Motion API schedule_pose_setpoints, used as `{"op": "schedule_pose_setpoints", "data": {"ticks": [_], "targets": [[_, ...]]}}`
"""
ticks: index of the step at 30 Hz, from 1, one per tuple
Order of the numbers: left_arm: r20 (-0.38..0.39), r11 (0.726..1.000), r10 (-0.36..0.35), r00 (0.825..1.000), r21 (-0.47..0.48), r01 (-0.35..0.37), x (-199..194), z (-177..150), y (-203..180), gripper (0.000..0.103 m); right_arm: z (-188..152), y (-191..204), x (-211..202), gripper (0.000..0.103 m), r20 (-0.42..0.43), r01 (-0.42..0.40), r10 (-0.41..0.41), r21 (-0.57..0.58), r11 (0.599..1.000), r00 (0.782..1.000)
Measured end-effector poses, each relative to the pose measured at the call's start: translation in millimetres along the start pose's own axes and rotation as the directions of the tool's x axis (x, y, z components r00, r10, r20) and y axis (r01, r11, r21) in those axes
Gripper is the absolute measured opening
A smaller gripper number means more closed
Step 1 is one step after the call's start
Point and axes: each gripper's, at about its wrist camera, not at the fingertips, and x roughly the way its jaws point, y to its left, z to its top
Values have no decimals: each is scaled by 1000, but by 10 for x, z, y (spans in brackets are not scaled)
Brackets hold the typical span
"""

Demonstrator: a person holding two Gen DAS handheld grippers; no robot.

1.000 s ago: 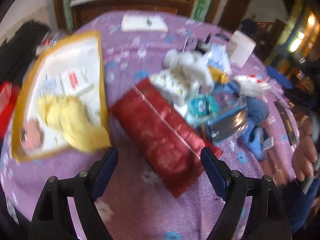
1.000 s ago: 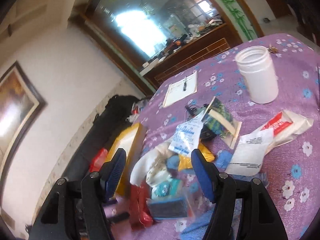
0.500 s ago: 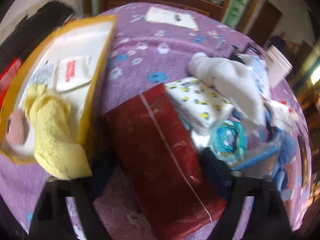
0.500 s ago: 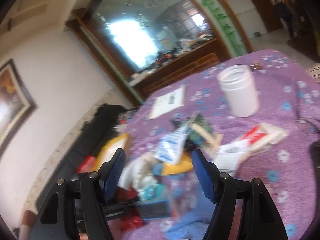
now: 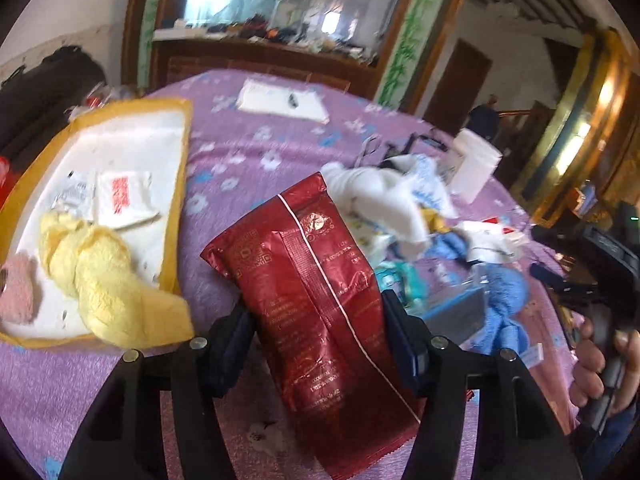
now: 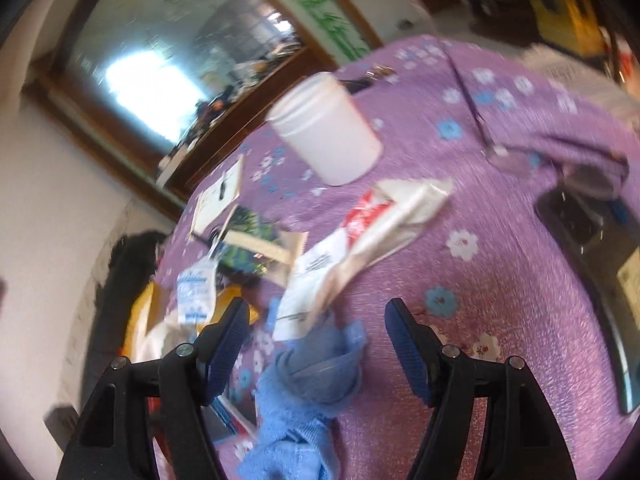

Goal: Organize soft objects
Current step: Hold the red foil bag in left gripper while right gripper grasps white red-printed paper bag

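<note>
A shiny red pouch stands tilted between the fingers of my left gripper, whose jaws are closing with both pads against its sides. To the left lies a yellow-rimmed tray holding a yellow cloth, a pink soft thing and white packets. My right gripper hangs open over a blue cloth, which lies between and below its fingers without touching the pads. A white cloth tops the pile behind the pouch.
A purple flowered cloth covers the table. On it stand a white jar, a red-and-white packet, a notepad and a dark phone. A person's hand shows at the right edge of the left wrist view.
The left jaws have narrowed onto the red pouch, whose far end is now raised off the table. The right gripper has swung down from the far pile to the blue cloth.
</note>
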Motion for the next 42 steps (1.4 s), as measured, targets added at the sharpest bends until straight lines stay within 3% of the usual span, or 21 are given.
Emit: {"op": "schedule_pose_setpoints", "data": {"ticks": [4,7,13,15,17,18,19,23,27,31,35,37,39,42], "targets": [[58,999,-25,998,40,22,-75,0,-67,61,83,-160,-7,74,8,22,-23,113,993,1000],[65,998,-45,997,49,42,-75,-6,-69,61,214,-204,41,74,-41,40,-33,182,982,999],[76,997,-67,995,48,64,-103,-19,-31,61,535,-157,370,71,-99,179,-165,159,971,981],[75,996,-74,994,50,71,-108,-26,-23,61,577,-137,506,60,-110,233,-220,127,964,969],[75,995,-82,994,54,78,-120,-32,-23,61,585,-148,652,38,-125,252,-238,109,962,963],[75,995,-86,993,57,82,-122,-34,-21,61,578,-137,669,36,-108,253,-242,100,962,964],[74,995,-88,993,60,84,-120,-34,-24,61,575,-100,677,22,-92,255,-249,73,964,964],[65,994,-88,994,66,83,-105,-29,-39,61,539,5,482,11,53,149,-150,11,989,987],[61,994,-79,995,74,75,-88,-25,-67,61,533,191,151,11,214,132,-110,-92,987,971],[66,995,-58,996,83,52,-87,-20,-98,61,406,550,-101,11,303,61,21,-258,964,953],[67,996,-40,997,83,35,-89,-21,-107,61,155,959,-144,11,290,24,118,-445,895,950],[63,996,-26,998,84,21,-79,-20,-113,61,28,1126,-141,12,295,66,112,-535,842,949],[60,996,-18,998,92,12,-75,-22,-130,61,-18,1209,-94,12,305,83,110,-556,827,946],[53,995,-12,999,103,7,-58,-20,-157,61,-4,1204,-54,15,264,31,138,-550,835,954]]}}
